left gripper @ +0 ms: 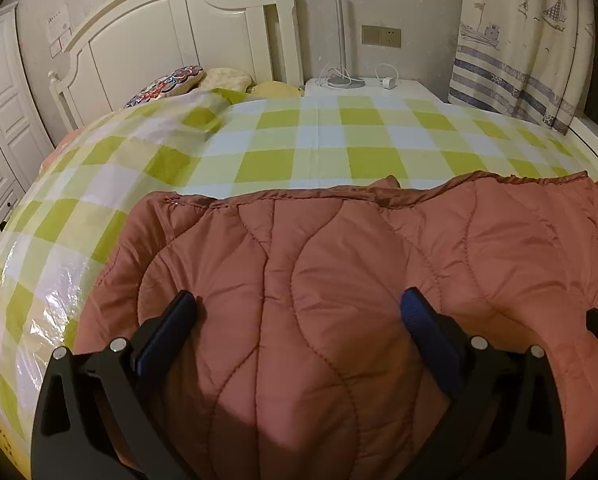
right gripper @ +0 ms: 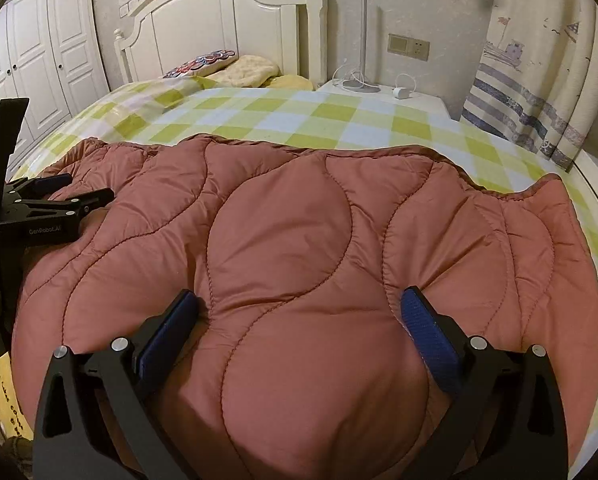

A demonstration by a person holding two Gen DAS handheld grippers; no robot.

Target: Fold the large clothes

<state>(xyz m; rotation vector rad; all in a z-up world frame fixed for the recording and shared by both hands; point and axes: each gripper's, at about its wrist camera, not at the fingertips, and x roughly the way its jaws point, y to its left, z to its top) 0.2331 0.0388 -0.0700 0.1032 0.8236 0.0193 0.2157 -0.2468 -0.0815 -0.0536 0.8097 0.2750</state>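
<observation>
Bedroom with a green-and-white checked bed cover [left gripper: 339, 148]; left gripper [left gripper: 299, 312] and right gripper [right gripper: 299, 312] both gape wide, pads resting on the rust-red quilted padded jacket [right gripper: 291, 216] spread beneath, holding nothing; white headboard [left gripper: 171, 36] at eleven o'clock

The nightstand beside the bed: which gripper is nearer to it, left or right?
Right. The nightstand stands at the bed's far right corner. The right gripper is over the jacket's right part; the left gripper is further left, over the jacket's left part.
</observation>
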